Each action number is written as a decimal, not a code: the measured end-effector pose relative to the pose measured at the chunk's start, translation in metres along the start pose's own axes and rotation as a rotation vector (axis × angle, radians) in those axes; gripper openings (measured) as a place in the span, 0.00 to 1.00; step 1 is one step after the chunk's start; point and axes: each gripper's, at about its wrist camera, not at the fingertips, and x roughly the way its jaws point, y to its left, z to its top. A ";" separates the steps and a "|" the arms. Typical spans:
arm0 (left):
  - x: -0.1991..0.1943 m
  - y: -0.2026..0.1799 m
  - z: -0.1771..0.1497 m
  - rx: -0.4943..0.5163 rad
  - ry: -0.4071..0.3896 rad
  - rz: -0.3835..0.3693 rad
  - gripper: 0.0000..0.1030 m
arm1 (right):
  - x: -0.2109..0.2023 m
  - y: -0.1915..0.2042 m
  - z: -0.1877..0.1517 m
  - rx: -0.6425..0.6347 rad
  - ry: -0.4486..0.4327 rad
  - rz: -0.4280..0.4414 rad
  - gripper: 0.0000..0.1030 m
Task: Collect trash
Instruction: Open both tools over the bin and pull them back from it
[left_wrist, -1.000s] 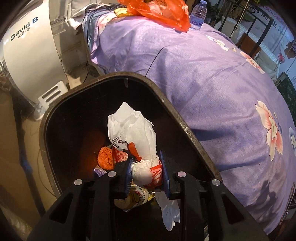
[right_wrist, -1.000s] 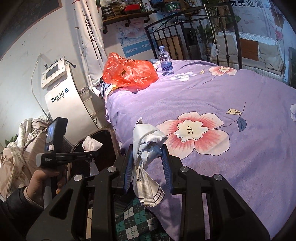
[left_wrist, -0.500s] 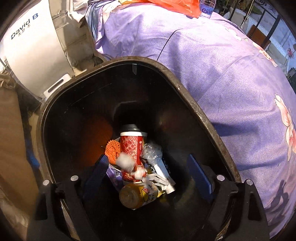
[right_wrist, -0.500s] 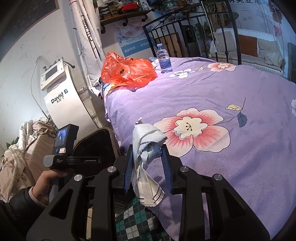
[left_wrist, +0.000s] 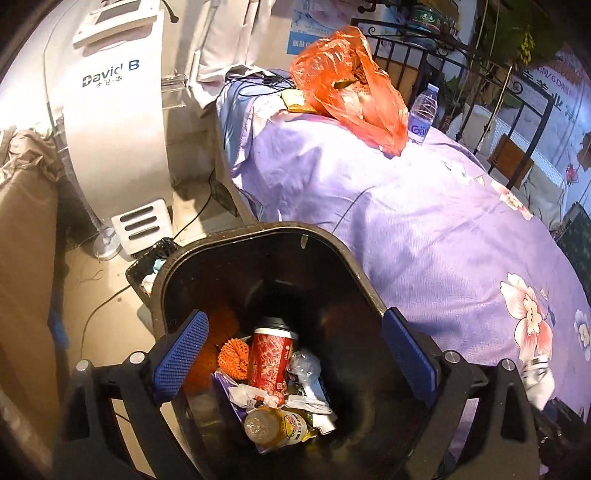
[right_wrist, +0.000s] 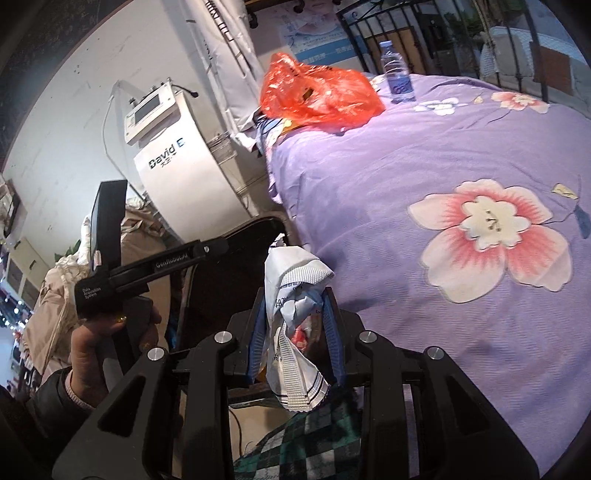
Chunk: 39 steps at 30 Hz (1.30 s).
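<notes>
A dark trash bin (left_wrist: 334, 242) stands beside the purple bed. Inside lie a red paper cup (left_wrist: 271, 356), an orange mesh ball (left_wrist: 233, 359), a yellow bottle (left_wrist: 275, 426) and crumpled white wrappers (left_wrist: 255, 397). My left gripper (left_wrist: 295, 363) is open and empty above the bin mouth. My right gripper (right_wrist: 295, 332) is shut on a crumpled white and blue wrapper (right_wrist: 291, 295), held near the bed's edge right of the bin (right_wrist: 221, 280). The left gripper body (right_wrist: 147, 266) and the hand holding it show in the right wrist view.
An orange plastic bag (left_wrist: 351, 81) and a water bottle (left_wrist: 423, 112) sit at the far end of the purple floral bedspread (left_wrist: 424, 229). A white "David B" machine (left_wrist: 110, 122) stands left of the bed. Cables and a small black bin (left_wrist: 146, 267) lie on the floor.
My left gripper opened and dropped its white wrapper into the bin, then rose and tilted up. My right gripper moved left toward the bin, still holding its wrapper.
</notes>
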 end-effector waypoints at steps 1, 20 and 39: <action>-0.002 0.003 0.002 -0.008 -0.009 0.005 0.91 | 0.008 0.004 -0.001 -0.006 0.019 0.023 0.29; -0.023 0.049 -0.003 -0.106 -0.094 0.055 0.94 | 0.078 0.045 -0.008 -0.078 0.131 0.053 0.69; -0.074 -0.070 -0.023 0.098 -0.226 -0.178 0.94 | -0.094 0.002 -0.019 -0.070 -0.253 -0.330 0.87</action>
